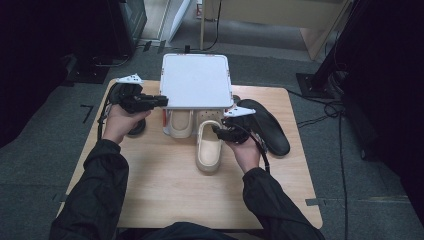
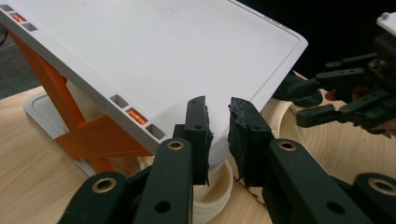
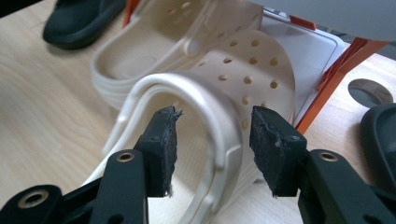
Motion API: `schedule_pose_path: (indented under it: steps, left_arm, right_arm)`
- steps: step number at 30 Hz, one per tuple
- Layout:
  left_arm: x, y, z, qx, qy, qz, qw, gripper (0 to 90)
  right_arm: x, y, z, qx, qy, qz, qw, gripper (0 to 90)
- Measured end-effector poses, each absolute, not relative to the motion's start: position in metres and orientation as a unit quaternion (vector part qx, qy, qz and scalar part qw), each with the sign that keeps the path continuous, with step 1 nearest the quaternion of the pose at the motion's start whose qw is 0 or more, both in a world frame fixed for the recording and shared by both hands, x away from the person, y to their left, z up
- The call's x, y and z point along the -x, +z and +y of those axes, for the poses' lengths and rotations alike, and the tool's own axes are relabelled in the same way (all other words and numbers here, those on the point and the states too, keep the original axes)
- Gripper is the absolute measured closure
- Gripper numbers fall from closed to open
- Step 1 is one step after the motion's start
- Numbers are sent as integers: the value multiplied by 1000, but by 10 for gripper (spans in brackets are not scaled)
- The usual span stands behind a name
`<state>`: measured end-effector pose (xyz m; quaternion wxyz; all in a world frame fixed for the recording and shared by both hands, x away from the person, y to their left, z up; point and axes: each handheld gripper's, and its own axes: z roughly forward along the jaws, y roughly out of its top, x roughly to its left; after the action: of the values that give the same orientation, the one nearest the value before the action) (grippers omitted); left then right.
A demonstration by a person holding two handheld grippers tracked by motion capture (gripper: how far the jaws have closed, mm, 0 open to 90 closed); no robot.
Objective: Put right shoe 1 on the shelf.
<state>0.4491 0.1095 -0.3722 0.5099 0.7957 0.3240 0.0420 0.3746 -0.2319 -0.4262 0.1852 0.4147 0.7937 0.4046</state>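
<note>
- left gripper (image 1: 159, 101): at the left edge of the white shoe rack (image 1: 195, 80), level with its top shelf. in the left gripper view the jaws stand a narrow gap apart at the shelf's corner, holding nothing; whether the pads touch the shelf edge, cannot tell.
- white shoe rack: far centre of the wooden table (image 1: 165, 190), orange side braces (image 2: 88, 135) under a tilted white shelf.
- cream clog, left (image 1: 181, 122): toe tucked under the rack, heel toward the near side.
- cream clog, right (image 1: 209, 147): mostly out of the rack, just right of the first.
- right gripper (image 1: 218, 131): jaws wide open, straddling the right clog's side wall (image 3: 224, 135), one pad inside the shoe, one outside; not yet closed on it.
- handling note: judged step is gripping this clog; close squarely on the wall, low enough not to slip off the soft rim.
- black sandals (image 1: 267, 125): far right, apart from the clogs.
</note>
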Motion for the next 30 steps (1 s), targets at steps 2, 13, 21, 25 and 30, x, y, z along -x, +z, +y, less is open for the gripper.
schedule_pose_path:
  steps: [2,13,21,25,30]
  left_arm:
    - [-449,-372,109,-795,42,325,510,778]
    - [-449,-372,109,-796,42,327,508,779]
    - [-449,-371,109,-797,43,327,506,779]
    - [-449,-370,109,-798,42,327,504,779]
    - [-449,-369,108,-801,42,329,499,780]
  right_arm:
    - [-368,-425,-233,-413,407,794,182,523]
    - [-327,-437,-243,-397,427,800,141,612]
    - [-296,-451,-241,-377,434,809,123,662]
    - [-279,-459,-238,-355,429,821,125,675]
    - [-269,-471,-231,-332,426,834,116,700]
